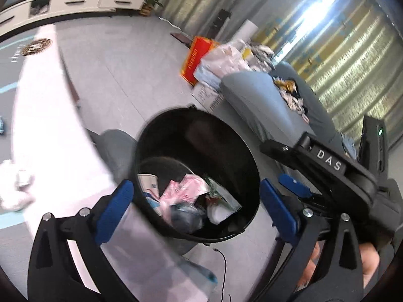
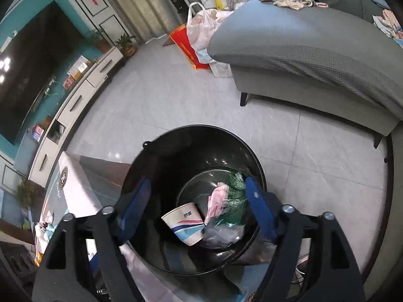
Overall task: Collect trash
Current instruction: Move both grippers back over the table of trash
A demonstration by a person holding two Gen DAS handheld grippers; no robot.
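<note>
A black round trash bin [image 1: 151, 136] [image 2: 176, 136] stands on the floor beside a white table. Inside lie a paper cup [image 2: 183, 224], a pink wrapper [image 1: 181, 191] [image 2: 217, 197], a green-printed clear bag [image 2: 235, 183] [image 1: 221, 196] and a grey crumpled film [image 2: 223, 232]. My left gripper [image 1: 199, 206] hovers over the bin, open, with nothing pressed between its blue pads. My right gripper [image 2: 199, 209] is also above the bin mouth, open and empty; its body [image 1: 327, 163] shows at the right of the left wrist view.
The white table [image 1: 45, 125] [image 2: 75, 183] borders the bin on the left, with crumpled tissue [image 1: 15, 186] on it. A grey sofa [image 2: 302, 58] [image 1: 254, 100] stands beyond, with bags [image 2: 199, 27] and a red box [image 1: 195, 58] at its end. A TV cabinet [image 2: 75, 100] lines the wall.
</note>
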